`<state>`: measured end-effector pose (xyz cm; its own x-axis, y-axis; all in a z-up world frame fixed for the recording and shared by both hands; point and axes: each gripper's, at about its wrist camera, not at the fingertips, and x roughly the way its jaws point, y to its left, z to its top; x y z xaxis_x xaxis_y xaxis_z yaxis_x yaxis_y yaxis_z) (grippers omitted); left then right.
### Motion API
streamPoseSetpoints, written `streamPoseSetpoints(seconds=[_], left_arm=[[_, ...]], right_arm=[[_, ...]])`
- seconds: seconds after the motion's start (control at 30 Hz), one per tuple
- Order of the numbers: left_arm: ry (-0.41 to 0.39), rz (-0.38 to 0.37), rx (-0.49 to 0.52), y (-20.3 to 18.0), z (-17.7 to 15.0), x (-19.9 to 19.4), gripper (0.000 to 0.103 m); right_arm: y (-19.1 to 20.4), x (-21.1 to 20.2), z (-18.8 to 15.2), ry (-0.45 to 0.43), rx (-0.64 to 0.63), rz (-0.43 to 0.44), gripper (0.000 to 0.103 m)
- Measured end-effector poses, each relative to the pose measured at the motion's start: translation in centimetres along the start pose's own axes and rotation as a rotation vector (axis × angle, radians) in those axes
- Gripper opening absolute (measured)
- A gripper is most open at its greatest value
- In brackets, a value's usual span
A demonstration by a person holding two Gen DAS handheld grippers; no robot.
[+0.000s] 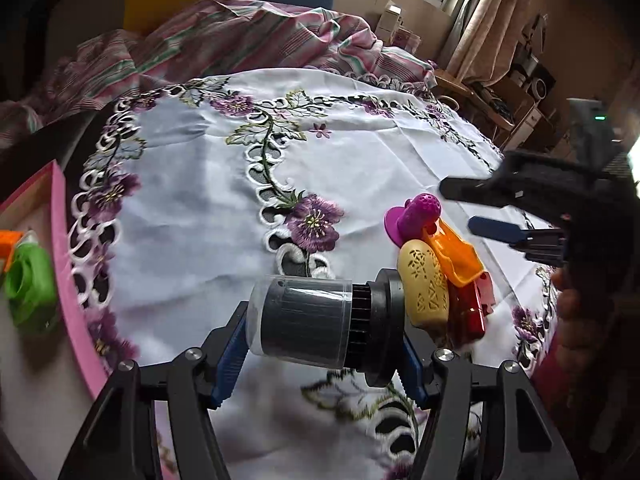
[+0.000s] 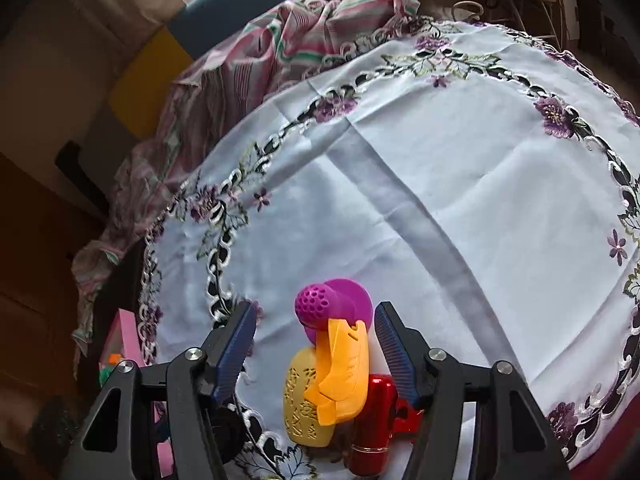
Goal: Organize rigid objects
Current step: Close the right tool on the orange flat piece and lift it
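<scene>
Two wrist views over a worktop (image 1: 360, 160) covered by a white embroidered tablecloth (image 2: 460, 168) with purple flowers. Left tongs (image 1: 320, 356): the blue ribbed pads pinch a grey cylinder with a clear sleeve and black end cap (image 1: 316, 322), held crosswise, one pad on the clear end and the other on the cap. Just beside the cap lies a cluster of small rigid pieces: a cream oval with cut-out patterns (image 1: 426, 288), an orange scoop-shaped piece (image 1: 460, 256) lying across it, a magenta perforated knob on a disc (image 1: 416, 218) at the far end, and a glossy red piece (image 1: 472, 312) at the near side. At the left edge sits a pink tray (image 1: 66, 264) containing a green ring-shaped part (image 1: 28, 284) and an orange part (image 1: 8, 246). Right tongs (image 2: 316, 348): spread, hovering over the same cluster, with the orange piece and magenta knob between the pads and no pad visibly pressing on them. A striped pink-and-green cloth (image 2: 288, 36) lies bunched beyond the tablecloth.
</scene>
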<state>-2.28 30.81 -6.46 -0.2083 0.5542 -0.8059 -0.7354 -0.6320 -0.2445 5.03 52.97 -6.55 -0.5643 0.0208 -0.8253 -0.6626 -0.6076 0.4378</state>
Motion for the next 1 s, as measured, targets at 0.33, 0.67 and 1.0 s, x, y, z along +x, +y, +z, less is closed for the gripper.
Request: streamPoseSetpoints(seconds=[0.33,0.67,1.0], left_arm=[[-0.057,-0.015,-0.013,0.6,-1.7,-4.3,0.066],[-0.123,0.005,-0.054,2.3,-2.7,-7.8,0.065],[-0.149,0.054,-0.126,5.4,-4.4,-10.1,0.065]], right_arm=[[0.4,2.2,-0.5,0.126,-0.020,-0.038,0.063],[1.2,1.6,-0.8,0.105,-0.085,-0.037,0.032],[7.3,0.9,-3.0,0.098,-0.365,0.114,0.026]])
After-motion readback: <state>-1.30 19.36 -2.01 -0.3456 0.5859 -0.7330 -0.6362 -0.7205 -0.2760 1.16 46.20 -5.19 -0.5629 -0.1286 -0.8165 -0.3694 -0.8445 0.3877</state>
